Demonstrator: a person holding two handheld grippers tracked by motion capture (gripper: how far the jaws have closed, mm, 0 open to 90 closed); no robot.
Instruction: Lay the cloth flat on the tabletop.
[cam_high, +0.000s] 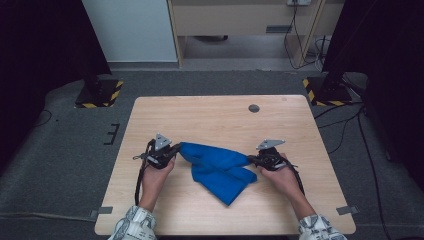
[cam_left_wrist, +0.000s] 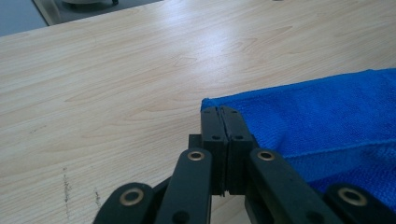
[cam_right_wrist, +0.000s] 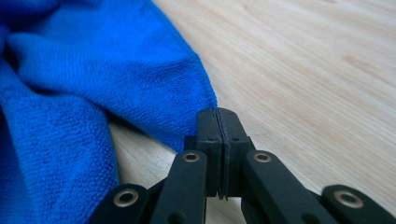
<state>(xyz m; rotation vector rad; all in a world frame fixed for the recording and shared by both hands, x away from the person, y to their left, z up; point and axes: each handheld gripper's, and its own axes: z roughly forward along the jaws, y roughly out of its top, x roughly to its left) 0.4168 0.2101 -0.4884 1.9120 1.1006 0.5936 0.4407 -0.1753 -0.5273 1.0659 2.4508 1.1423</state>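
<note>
the left claw (cam_high: 176, 149) is clenched tight on the left corner of the blue cloth (cam_high: 220, 170). the cloth lies bunched up in the middle of the wood surface (cam_high: 210, 115), between the two claws. the right claw (cam_high: 251, 160) is clenched on the cloth's right corner. a hand (cam_high: 156, 172) holds the left claw.

Pale wooden surface (cam_high: 215, 117) with a round grey grommet (cam_high: 254, 108), grey carpet floor (cam_high: 70, 150), two hazard-striped stand bases (cam_high: 99, 93), cables (cam_high: 345, 125) trailing at the right
</note>
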